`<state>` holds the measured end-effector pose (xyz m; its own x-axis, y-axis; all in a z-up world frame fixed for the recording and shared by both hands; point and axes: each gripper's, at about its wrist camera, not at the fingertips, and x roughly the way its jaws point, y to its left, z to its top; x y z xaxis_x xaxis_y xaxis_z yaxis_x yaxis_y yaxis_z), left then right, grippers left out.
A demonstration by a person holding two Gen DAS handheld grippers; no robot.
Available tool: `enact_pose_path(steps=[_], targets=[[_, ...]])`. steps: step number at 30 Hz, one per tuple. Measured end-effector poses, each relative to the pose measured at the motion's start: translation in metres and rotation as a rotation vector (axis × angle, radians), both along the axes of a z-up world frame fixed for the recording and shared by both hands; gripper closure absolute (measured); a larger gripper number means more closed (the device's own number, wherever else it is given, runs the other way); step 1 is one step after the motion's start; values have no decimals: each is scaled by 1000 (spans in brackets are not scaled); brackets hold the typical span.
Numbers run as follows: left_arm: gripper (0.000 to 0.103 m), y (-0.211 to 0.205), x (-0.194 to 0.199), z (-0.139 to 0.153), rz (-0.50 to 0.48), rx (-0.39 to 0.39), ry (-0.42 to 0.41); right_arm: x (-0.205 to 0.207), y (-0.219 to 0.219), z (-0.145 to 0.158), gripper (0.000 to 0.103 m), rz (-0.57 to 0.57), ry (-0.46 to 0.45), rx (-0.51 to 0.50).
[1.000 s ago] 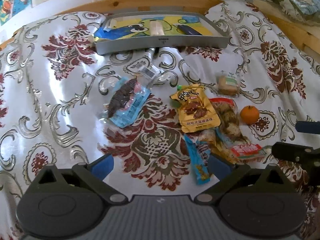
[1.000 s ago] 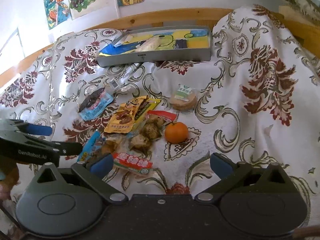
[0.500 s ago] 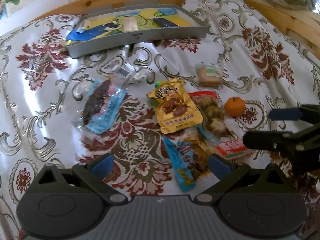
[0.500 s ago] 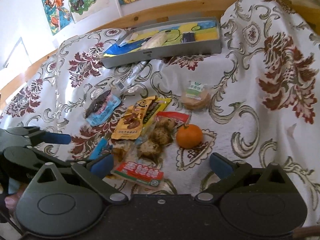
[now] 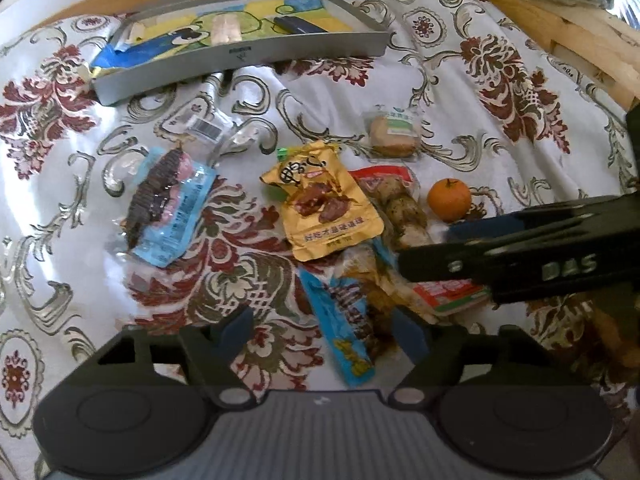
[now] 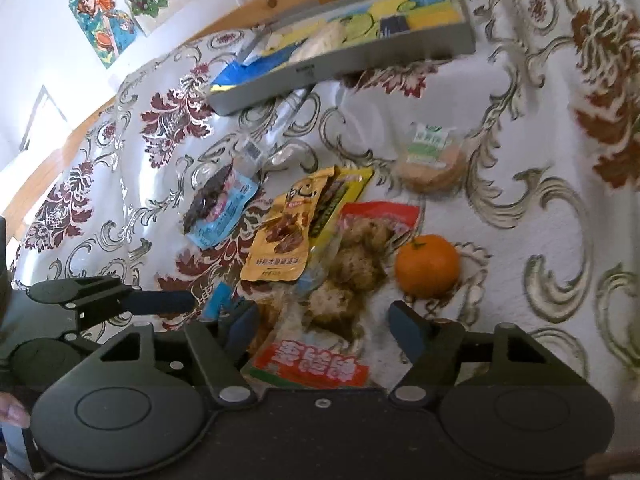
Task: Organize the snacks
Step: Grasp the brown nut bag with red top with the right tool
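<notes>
orange mandarin [image 6: 427, 266], yellow pouch [image 5: 326, 204], grey tray [image 5: 240, 56]

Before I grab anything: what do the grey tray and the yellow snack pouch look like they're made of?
Grey tray: looks like rigid matte plastic or painted metal; its wall is straight and even, and I cannot tell which it is. Yellow snack pouch: glossy printed plastic film or foil laminate, judging by its crinkles, highlights and sealed edges.

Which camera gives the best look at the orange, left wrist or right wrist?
The right wrist view: the orange sits large, near centre and unobstructed, just beyond the open right gripper. In the left wrist view it is smaller and off to the right, whole, above the right gripper's finger.
</notes>
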<state>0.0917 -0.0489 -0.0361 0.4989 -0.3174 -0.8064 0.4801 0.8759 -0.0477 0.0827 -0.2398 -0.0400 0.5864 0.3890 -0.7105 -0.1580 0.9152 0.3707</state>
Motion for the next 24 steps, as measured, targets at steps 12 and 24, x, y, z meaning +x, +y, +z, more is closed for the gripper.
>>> enact_pose_path(steps=[12, 24], targets=[[37, -3, 13, -2, 9, -39, 55, 27, 1, -10, 40, -53, 1, -53], [63, -3, 13, -2, 24, -28, 57, 24, 2, -8, 61, -34, -4, -161]])
